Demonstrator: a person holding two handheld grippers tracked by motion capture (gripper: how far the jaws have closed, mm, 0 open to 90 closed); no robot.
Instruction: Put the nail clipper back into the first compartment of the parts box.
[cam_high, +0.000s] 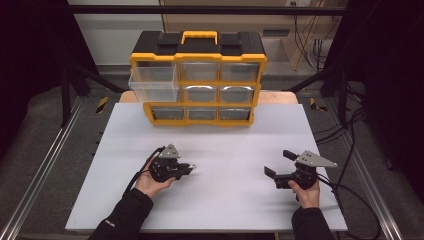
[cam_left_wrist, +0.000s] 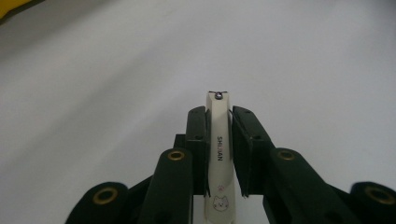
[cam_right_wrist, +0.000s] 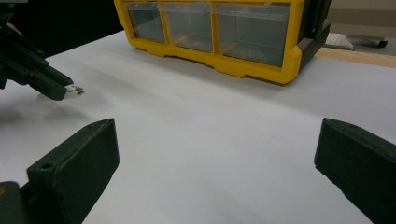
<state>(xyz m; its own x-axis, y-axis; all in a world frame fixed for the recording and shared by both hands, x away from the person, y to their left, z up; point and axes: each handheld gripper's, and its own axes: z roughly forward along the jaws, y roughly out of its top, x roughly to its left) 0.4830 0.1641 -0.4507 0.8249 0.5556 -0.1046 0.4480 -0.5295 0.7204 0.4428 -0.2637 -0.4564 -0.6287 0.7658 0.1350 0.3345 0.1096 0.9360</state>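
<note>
Two tools over one table (cam_high: 225, 200): left tool (cam_left_wrist: 219, 116) clamps one nail clipper (cam_left_wrist: 219, 154), right tool (cam_right_wrist: 215, 154) gapes wide; one nine-drawer organizer (cam_high: 197, 80).

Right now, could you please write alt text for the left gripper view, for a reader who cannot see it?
The left claw is shut on a white nail clipper, held upright on its edge between the two black jaws. The clipper bears dark lettering and a small cat face, and its tip points out over the white table.

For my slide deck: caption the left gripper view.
Left gripper shut on a white nail clipper above the white table.
</note>
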